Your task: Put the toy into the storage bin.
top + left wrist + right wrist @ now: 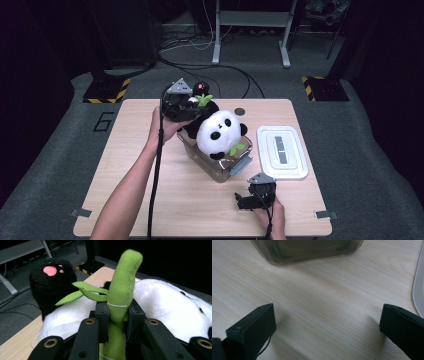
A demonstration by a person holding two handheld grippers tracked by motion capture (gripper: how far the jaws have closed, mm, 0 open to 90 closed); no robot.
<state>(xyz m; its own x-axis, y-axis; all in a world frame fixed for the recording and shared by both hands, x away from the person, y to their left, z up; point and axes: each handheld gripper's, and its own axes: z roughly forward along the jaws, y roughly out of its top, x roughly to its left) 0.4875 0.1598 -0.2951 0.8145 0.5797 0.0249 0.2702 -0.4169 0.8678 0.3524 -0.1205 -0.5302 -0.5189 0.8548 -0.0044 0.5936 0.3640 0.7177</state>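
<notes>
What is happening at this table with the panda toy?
A person is working with a hand-held gripper in each hand. The left gripper has its fingers shut on the green bamboo stalk of a plush panda, which sits in a clear plastic box. The right gripper rests low over the wooden table near the box, fingers open and holding nothing. The box's white lid lies beside it.

The high view looks forward and down from the person's side onto the whole tabletop (150, 200). The left gripper view sits tight against the panda plush (162, 305), facing its bamboo stalk (122, 290). The right gripper view skims low over the wood, sharing the clear container (307, 250) and white lid (419, 290) with the high view.
</notes>
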